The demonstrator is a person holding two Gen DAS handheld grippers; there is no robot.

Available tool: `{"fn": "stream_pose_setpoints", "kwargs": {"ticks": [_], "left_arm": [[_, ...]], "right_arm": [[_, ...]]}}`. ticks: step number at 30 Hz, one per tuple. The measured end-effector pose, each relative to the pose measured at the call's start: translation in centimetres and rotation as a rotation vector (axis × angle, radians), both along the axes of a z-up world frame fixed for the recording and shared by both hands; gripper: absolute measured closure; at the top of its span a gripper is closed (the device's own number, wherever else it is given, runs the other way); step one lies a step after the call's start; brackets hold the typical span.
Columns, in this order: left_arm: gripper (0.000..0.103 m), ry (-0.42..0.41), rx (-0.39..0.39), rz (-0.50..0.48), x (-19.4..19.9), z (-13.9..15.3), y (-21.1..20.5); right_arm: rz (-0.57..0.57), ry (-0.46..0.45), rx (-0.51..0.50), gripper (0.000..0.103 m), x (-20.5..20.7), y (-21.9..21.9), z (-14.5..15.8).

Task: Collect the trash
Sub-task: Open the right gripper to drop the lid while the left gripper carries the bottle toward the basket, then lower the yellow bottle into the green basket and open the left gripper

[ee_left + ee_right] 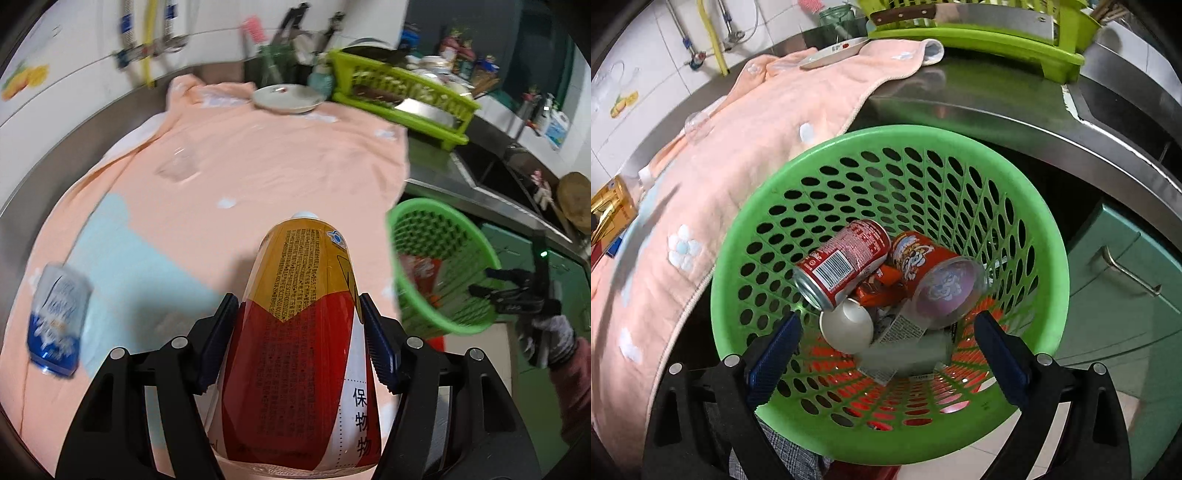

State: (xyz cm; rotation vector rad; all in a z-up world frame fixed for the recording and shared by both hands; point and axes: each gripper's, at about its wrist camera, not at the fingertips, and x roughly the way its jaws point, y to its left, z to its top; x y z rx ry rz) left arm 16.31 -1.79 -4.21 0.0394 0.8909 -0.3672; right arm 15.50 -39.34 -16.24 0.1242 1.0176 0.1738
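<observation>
My left gripper [299, 314] is shut on a yellow and red labelled bottle [306, 332] with a white cap, held above the pink towel [258, 155]. A blue and white can [57, 317] lies on the towel at the left. A clear plastic cup [177, 166] lies further back. My right gripper [888, 332] grips the near rim of a green perforated basket [1049, 258] beside the counter edge. In the basket lie a red can [842, 262], an orange snack tube [923, 266], a white cup [846, 325] and wrappers. The basket [476, 236] and right gripper [517, 291] also show in the left wrist view.
A white plate [286, 98] and a green dish rack [402, 96] with a cleaver stand at the back of the steel counter [979, 96]. A sink [495, 173] is at the right. Teal cabinet doors [1126, 273] are below the counter. Taps and pipes [147, 44] line the tiled wall.
</observation>
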Motion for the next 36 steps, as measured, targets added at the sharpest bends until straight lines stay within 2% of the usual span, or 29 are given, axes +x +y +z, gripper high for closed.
{"fn": "stream_pose_setpoints", "kwargs": {"ticks": [4, 8, 14, 18, 28, 36], "left_arm": [[0.039, -0.013, -0.034, -0.081, 0.7, 0.7, -4.8], [0.039, 0.001, -0.056, -0.157, 1.5, 0.3, -10.1], [0.039, 0.059, -0.091, -0.236, 2.9, -2.4, -17.4], [0.039, 0.110, -0.097, -0.239, 3.9, -4.8, -20.8], [0.038, 0.200, -0.073, -0.236, 4.9, -10.5, -25.8], [0.037, 0.268, -0.090, -0.213, 5.5, -13.3, -26.8]], "right_arm": [[-0.002, -0.016, 0.021, 0.012, -0.6, -0.6, 0.6], [0.001, -0.085, 0.004, 0.012, -2.3, -1.2, 2.7], [-0.007, -0.148, 0.024, 0.012, -4.5, -2.9, 5.0], [-0.022, -0.182, 0.034, 0.012, -5.8, -4.1, 5.8], [-0.055, -0.177, 0.061, 0.012, -7.0, -5.8, 4.8], [-0.066, -0.161, 0.096, 0.012, -7.2, -6.3, 4.0]]}}
